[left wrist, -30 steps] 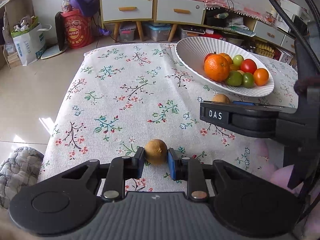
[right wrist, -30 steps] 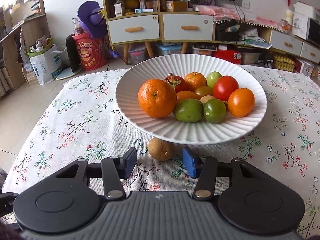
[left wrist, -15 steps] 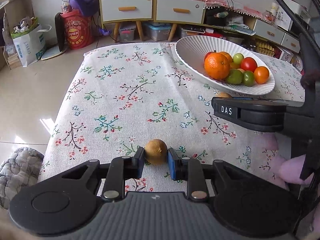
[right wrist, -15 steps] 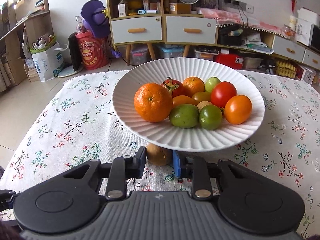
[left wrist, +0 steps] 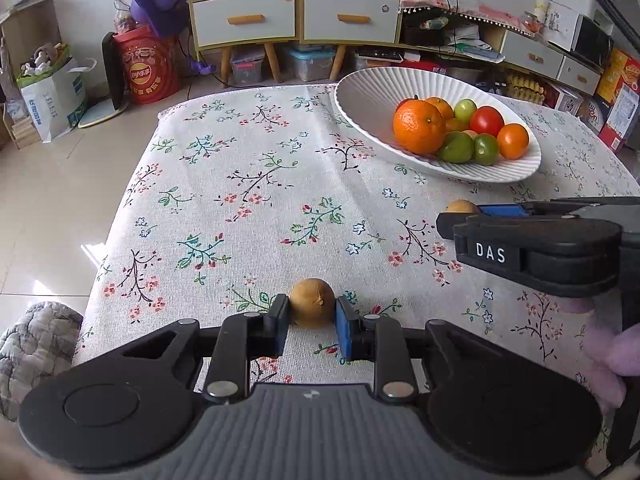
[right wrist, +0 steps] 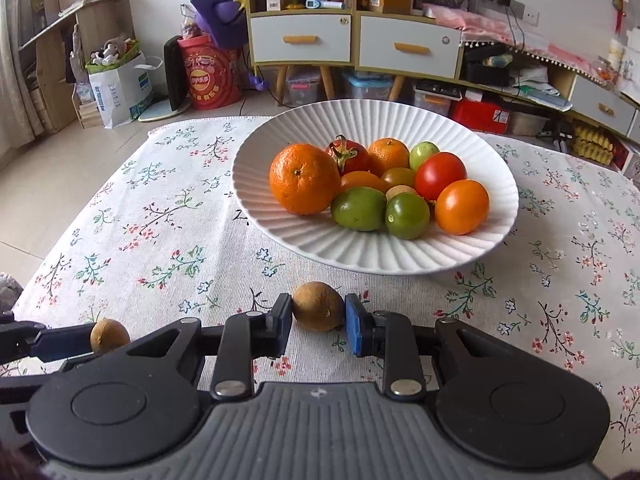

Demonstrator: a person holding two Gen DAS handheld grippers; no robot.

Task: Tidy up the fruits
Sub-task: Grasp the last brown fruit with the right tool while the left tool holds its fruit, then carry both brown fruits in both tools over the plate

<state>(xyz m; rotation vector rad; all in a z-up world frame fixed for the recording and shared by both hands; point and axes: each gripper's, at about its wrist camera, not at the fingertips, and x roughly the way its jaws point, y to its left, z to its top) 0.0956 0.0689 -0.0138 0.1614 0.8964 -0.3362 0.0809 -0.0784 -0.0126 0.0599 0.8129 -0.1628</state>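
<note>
Presently the left hand-held gripper (left wrist: 312,322) is pinching a small brown fruit (left wrist: 312,302) between its two pads, both pads touching the fruit's sides — the fruit is sitting low over the floral cloth (left wrist: 248,200) of the worktop, and whether it is resting on the cloth or just clear of it cannot be told. Ahead and to the right of this gripper, the white ribbed bowl (left wrist: 360,96) is standing on the cloth, holding a large orange (left wrist: 419,127), green fruits and red and orange tomatoes.

Likewise the right hand-held gripper (right wrist: 318,320) is closing on a second brown fruit (right wrist: 318,306): the left pad is touching it, while the blue right pad is sitting just beside it with contact hard to confirm. Whether the grip is firm cannot be told from this view. This fruit is lying just in front of the gripper, near the front rim of the bowl (right wrist: 256,152) but apart from it. Inside the bowl, straight ahead of the gripper, the orange (right wrist: 305,179) is lying at the left of the pile, with a red tomato (right wrist: 440,175) and an orange tomato (right wrist: 462,207) to its right.

In the right wrist view, the first brown fruit (right wrist: 109,335) is showing at the far left — held at the tip of the other gripper. In the left wrist view, the second fruit (left wrist: 461,206) is peeking out behind the right gripper's fingers.
</note>
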